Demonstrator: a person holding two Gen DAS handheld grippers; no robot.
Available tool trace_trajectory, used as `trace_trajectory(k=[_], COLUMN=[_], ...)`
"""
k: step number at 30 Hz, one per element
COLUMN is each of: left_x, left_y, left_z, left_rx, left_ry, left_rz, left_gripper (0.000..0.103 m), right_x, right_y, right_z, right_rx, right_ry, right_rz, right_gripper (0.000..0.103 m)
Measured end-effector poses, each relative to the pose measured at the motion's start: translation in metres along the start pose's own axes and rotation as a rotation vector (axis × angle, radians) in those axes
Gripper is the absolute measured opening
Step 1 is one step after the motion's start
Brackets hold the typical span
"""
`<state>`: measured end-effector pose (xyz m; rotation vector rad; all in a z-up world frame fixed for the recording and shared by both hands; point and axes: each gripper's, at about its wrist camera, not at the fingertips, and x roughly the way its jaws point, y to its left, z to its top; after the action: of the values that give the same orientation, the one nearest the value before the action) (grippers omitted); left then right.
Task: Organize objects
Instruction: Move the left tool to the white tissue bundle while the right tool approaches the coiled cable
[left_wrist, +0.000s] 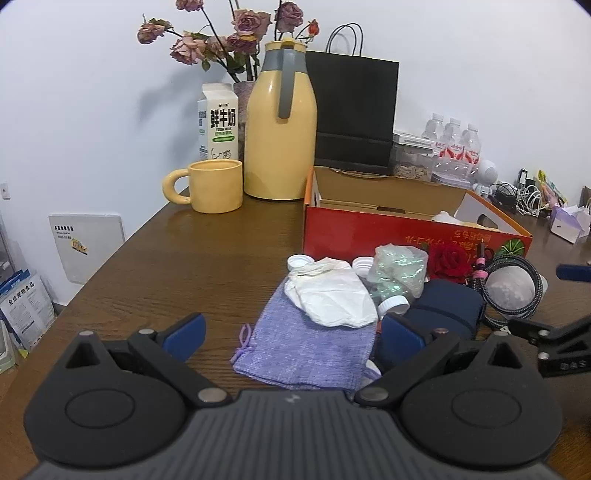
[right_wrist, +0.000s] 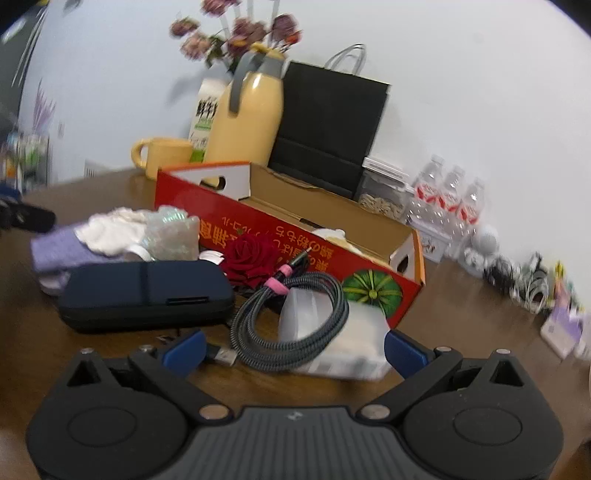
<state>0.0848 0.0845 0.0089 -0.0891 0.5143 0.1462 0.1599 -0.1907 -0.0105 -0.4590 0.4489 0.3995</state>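
We see left gripper (left_wrist: 293, 334) spread wide, empty, purple cloth (left_wrist: 306, 343) between its fingers. Right gripper (right_wrist: 293, 349) also agape, coiled cable (right_wrist: 291, 325) just ahead; red box (right_wrist: 295, 236) beyond.

wooden table (left_wrist: 192, 258), red box (left_wrist: 369, 232), mug (left_wrist: 216, 190)

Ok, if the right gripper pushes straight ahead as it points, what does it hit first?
Most likely the coiled braided cable lying on the translucent white box, both between its open fingers.
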Motion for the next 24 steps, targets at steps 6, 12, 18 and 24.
trace_trajectory(k=[6,12,18,24], left_x=[0.000,0.000,0.002,0.005], left_y=[0.009,0.015,0.015,0.014], left_z=[0.000,0.000,-0.001,0.000], left_rx=[-0.015,-0.034,-0.043,-0.043], left_ry=[0.003,0.002,0.010,0.014], left_rz=[0.015,0.025,0.036,0.047], left_gripper=[0.103,0.103,0.103,0.103], right_x=[0.033,0.047,0.044,0.038], right_y=[0.012,0.012,0.013,0.011], right_z=[0.013,0.015,0.012,0.006], right_rx=[-0.167,-0.186,-0.197,-0.165], right_ry=[0.058,0.062,0.038,-0.003], right_rz=[-0.015,0.010,0.031,0.042], right_gripper=[0.103,0.098,0.088,0.086])
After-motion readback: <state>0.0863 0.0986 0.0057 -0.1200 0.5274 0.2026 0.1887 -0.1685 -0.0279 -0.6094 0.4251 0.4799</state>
